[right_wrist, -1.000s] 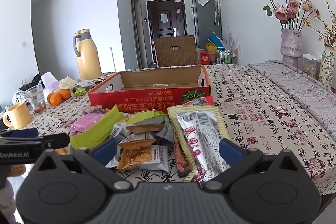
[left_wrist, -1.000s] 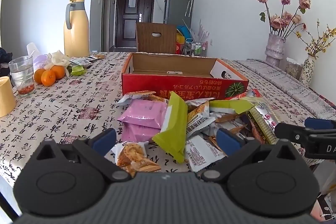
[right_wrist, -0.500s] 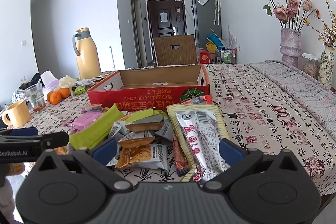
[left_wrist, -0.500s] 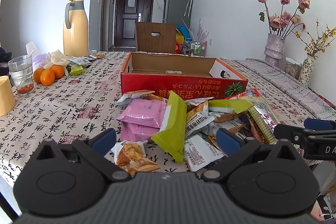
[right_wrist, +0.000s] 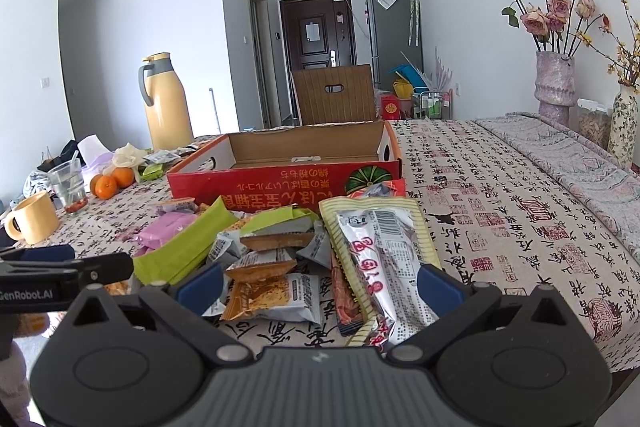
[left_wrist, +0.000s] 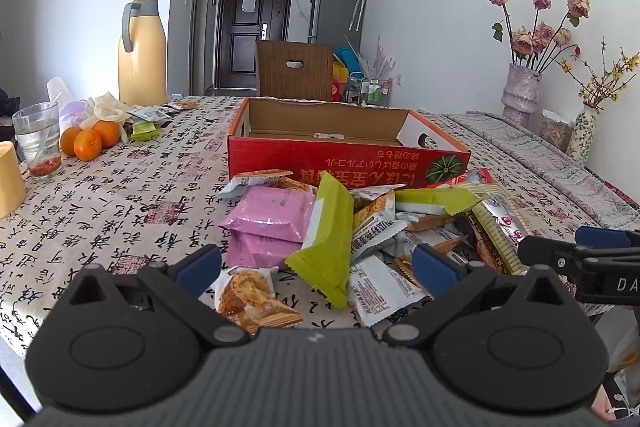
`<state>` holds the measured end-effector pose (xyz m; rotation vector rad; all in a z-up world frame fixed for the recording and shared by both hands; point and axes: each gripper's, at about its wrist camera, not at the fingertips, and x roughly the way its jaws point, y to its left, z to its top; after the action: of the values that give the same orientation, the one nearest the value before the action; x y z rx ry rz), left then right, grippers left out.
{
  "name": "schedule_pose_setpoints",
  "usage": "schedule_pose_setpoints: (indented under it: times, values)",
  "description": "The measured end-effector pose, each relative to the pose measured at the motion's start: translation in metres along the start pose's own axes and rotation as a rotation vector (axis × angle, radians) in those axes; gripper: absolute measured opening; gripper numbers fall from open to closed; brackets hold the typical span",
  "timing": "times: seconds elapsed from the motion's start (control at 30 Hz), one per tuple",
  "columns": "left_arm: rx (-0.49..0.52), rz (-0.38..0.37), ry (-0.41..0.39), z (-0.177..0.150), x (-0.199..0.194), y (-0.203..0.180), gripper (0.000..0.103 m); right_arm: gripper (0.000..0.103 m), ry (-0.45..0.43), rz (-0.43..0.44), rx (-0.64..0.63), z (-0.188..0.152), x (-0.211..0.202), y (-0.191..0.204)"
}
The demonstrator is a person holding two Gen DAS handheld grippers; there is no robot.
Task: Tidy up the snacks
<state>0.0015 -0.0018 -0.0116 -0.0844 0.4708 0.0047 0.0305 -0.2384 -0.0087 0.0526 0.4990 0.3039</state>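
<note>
Both the left gripper and right gripper hang spread and empty over the snack pile, so I'd pinch one loose top packet, then drop it in the red box straight ahead.

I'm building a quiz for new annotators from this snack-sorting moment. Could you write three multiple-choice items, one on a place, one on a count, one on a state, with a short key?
1. Where does the snack pile lie relative to the red cardboard box?
A. Inside it
B. On the table in front of it
C. Behind it

2. How many oranges sit beside the glass?
A. One
B. Three
C. Six

3. What state is the left gripper in?
A. Open, holding nothing
B. Shut on a pink packet
C. Shut on the box

Key: 1 B, the packets lie on the tablecloth before the box's near wall. 2 B, three show in the left wrist view. 3 A, its jaws stand wide apart over the pile; the right gripper is open too.
</note>
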Motion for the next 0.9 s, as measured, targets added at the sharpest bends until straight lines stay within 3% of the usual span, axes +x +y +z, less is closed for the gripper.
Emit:
schedule_pose_setpoints:
  times: [0.9]
  values:
    - [-0.004,0.002,0.009,-0.0004,0.0047,0.0023,0.103,0.103,0.003,0.005,0.006,-0.0015,0.0070,-0.0016]
